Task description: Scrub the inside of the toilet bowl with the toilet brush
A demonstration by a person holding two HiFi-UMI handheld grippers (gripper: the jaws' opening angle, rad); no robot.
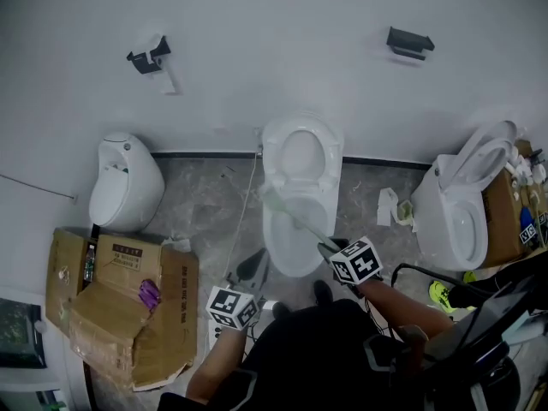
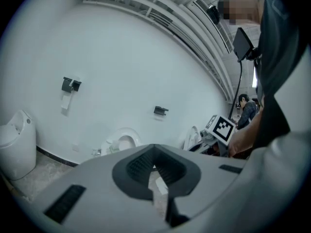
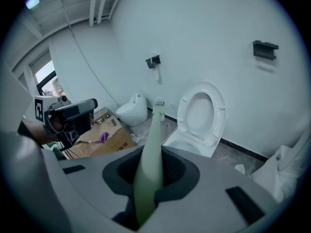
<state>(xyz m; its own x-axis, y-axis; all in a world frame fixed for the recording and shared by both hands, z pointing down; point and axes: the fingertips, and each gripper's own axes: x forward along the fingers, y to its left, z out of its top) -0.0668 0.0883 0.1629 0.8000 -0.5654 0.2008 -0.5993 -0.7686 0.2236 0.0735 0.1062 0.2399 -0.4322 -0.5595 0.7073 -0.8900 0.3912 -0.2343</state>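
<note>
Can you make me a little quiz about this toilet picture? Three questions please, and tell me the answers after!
1. True or false: the seat of the middle toilet is folded down.
2. What does the right gripper hold? A) a sponge B) a toilet brush C) a spray bottle
3. What brown thing lies on the floor at the left of the head view?

Key: 1 false, the seat stands up. 2 B, its jaws are shut on the pale green handle. 3 the cardboard box.
</note>
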